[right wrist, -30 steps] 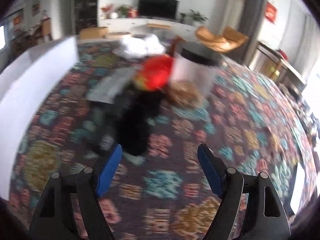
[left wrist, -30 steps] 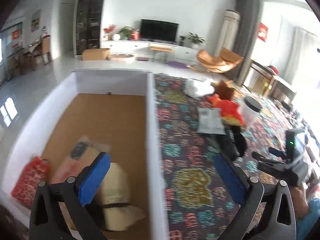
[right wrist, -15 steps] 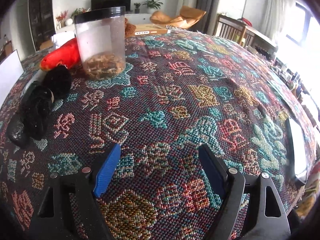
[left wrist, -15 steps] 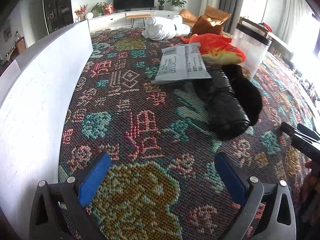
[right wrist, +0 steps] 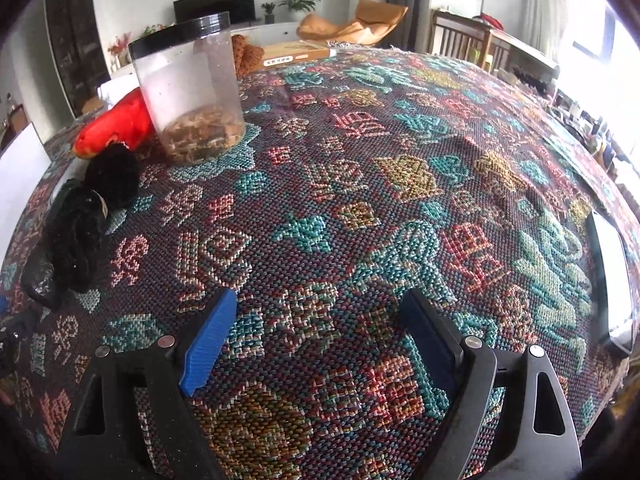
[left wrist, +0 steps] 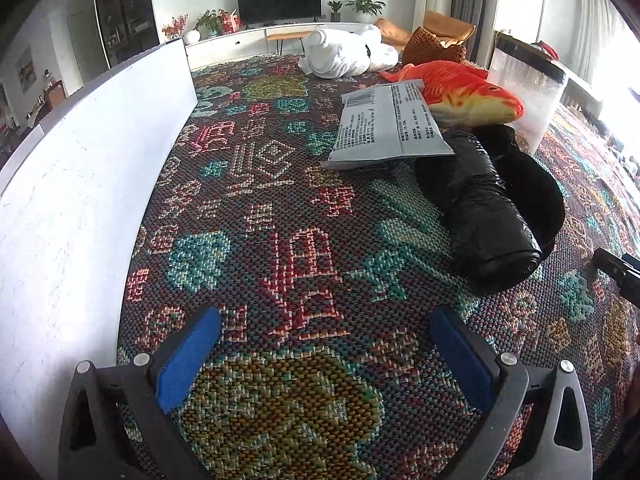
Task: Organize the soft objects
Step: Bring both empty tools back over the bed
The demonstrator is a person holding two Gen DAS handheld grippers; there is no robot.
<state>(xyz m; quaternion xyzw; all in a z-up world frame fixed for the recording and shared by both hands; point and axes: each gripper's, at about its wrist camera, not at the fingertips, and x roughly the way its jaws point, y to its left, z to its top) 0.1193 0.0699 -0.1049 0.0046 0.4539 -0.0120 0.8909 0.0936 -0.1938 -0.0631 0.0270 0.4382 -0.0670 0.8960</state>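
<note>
Black roll (left wrist: 476,204) lying lengthwise toward camera, fish plush (left wrist: 460,92) head rightward, both hand-held grippers gaping, empty.

A grey printed mailer bag (left wrist: 388,124) is laid partly on a black plastic-wrapped roll (left wrist: 480,208); an orange plush fish (left wrist: 460,92) is set behind, beside a clear lidded jar (left wrist: 528,92), on the patterned woven cloth (left wrist: 280,240).

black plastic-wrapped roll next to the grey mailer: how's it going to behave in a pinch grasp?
The black wrapped roll looks soft: its wrinkled film will probably dent under the pads. The glossy wrap may be slippery. It is roughly cylindrical and lies on its side on the patterned cloth, so a nudge could roll it.
</note>
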